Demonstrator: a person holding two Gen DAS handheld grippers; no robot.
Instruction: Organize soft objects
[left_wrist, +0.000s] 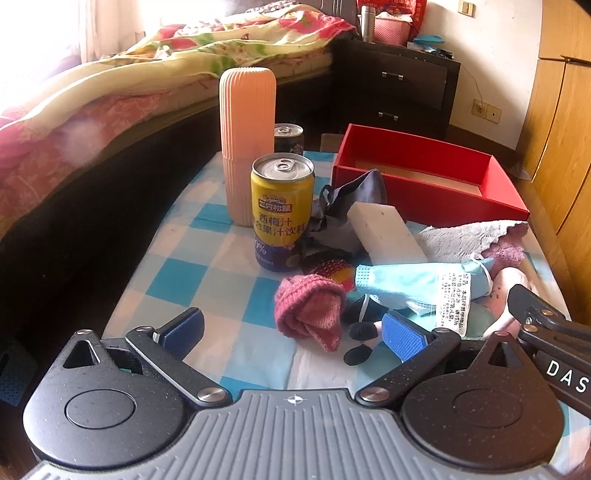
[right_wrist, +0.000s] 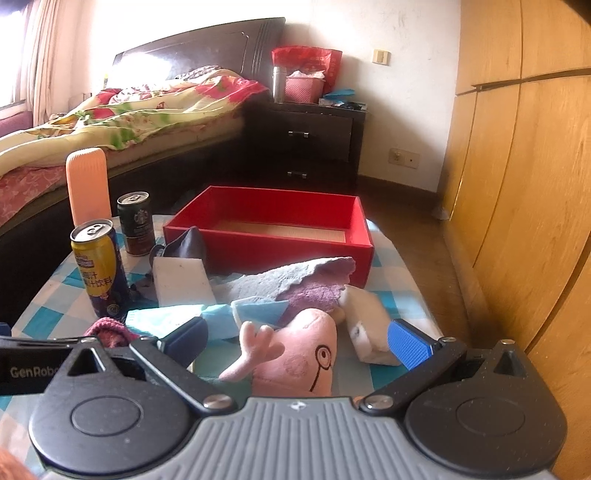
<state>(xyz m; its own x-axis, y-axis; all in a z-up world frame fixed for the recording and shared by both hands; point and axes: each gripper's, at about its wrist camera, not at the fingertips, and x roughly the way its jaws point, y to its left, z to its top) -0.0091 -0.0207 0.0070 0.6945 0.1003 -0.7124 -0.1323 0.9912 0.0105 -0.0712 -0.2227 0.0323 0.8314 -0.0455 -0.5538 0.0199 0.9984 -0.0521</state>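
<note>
I take the red box at the desk's far end as my mark. Left of it stand a peach ribbed container, a dark can and a yellow juice can. My left tool gapes wide, gripping nothing, its pads flanking a pink knitted sock well short of the box. Right of that, a blue face mask. My right tool also hangs wide open and empty, over a pink pig plush; a purple-grey cloth lies touching the box.
</note>
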